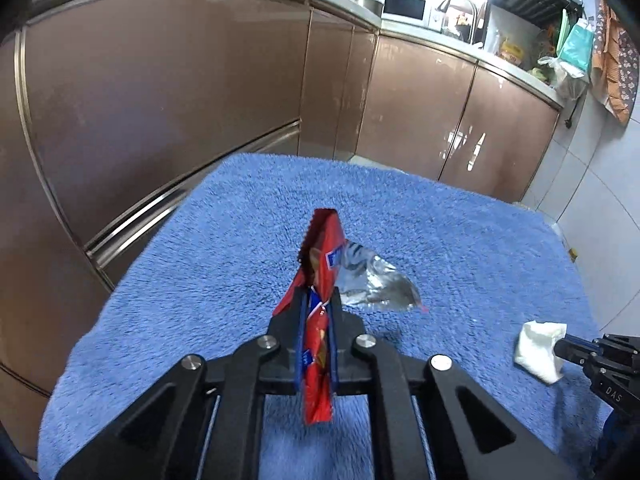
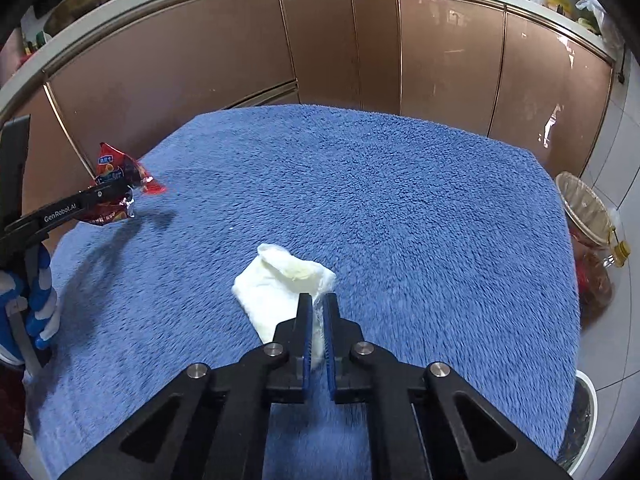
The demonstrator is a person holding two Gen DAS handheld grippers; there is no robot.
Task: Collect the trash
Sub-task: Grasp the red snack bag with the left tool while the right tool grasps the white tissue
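Jaws around wrapper (image 1: 320, 280) and tissue (image 2: 280, 280)

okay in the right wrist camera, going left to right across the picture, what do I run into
left gripper clamped on the red snack wrapper → white tissue pinched in the right gripper → lined trash bin beside the blue towel's right edge

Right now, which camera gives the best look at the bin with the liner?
The right wrist view: the lined bin stands on the floor beyond the blue mat's right edge, its rim in sight. The left wrist view does not show it at all.
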